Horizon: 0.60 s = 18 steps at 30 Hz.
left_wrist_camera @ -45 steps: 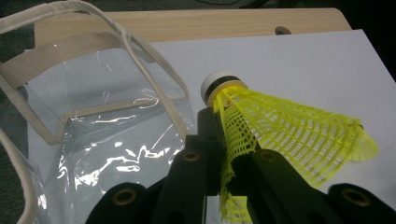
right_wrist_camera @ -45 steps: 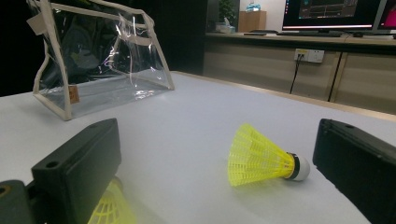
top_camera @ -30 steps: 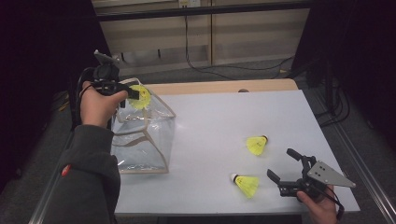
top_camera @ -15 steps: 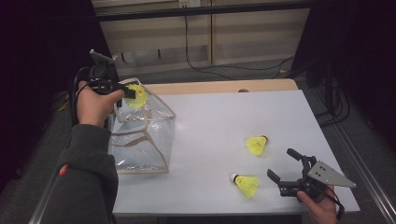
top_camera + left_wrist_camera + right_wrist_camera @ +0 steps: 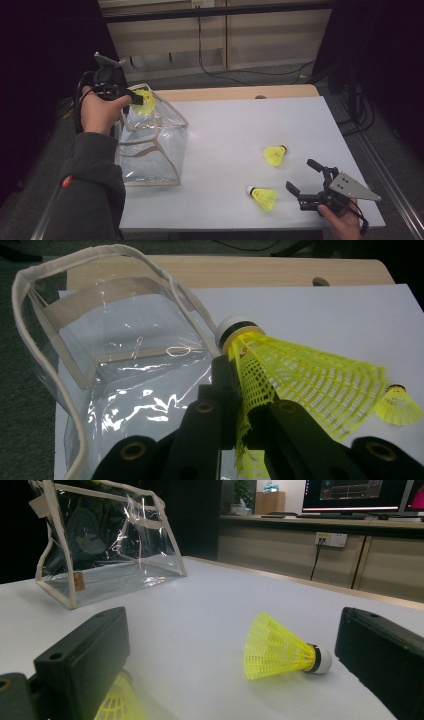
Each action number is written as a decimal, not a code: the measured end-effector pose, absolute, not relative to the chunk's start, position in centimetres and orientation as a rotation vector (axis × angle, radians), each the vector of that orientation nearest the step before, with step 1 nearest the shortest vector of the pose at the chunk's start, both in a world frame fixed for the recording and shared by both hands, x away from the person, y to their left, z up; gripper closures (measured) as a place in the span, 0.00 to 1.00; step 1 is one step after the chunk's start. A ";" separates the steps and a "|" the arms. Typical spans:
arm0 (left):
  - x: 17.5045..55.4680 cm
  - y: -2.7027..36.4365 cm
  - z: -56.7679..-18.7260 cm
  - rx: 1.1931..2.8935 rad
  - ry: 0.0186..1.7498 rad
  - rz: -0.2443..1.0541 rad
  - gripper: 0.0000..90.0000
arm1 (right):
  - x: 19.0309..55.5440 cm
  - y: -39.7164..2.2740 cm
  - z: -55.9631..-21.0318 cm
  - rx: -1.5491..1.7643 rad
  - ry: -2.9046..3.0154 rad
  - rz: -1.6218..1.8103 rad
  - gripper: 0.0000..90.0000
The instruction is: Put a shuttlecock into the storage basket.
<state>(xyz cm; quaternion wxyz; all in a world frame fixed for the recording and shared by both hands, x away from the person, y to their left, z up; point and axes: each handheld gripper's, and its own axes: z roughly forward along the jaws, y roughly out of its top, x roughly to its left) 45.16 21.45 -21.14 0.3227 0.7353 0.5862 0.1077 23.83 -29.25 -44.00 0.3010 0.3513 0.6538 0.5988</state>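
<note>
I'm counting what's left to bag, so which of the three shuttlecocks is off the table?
The one clamped in the left tool, held over the clear bag. The other two lie on the table.

White table (image 5: 235, 125) — wood-panelled wall (image 5: 270, 40), dark surroundings.

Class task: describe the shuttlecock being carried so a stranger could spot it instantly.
Start at the clear bag on the table's left. Just above its open top, the left hand-held gripper clamps a yellow shuttlecock. The two other shuttlecocks lie loose on the white table.
</note>
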 end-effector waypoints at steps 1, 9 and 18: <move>45.2 21.5 -21.1 1.932 1.539 0.282 0.97 | 23.8 -29.3 -44.0 0.931 1.734 1.589 0.01; 45.4 21.7 -21.2 1.933 1.546 0.290 0.97 | 23.8 -29.3 -44.0 0.933 1.734 1.589 0.01; 45.6 21.9 -21.5 1.923 1.562 0.299 0.97 | 23.8 -29.3 -44.0 0.935 1.731 1.590 0.01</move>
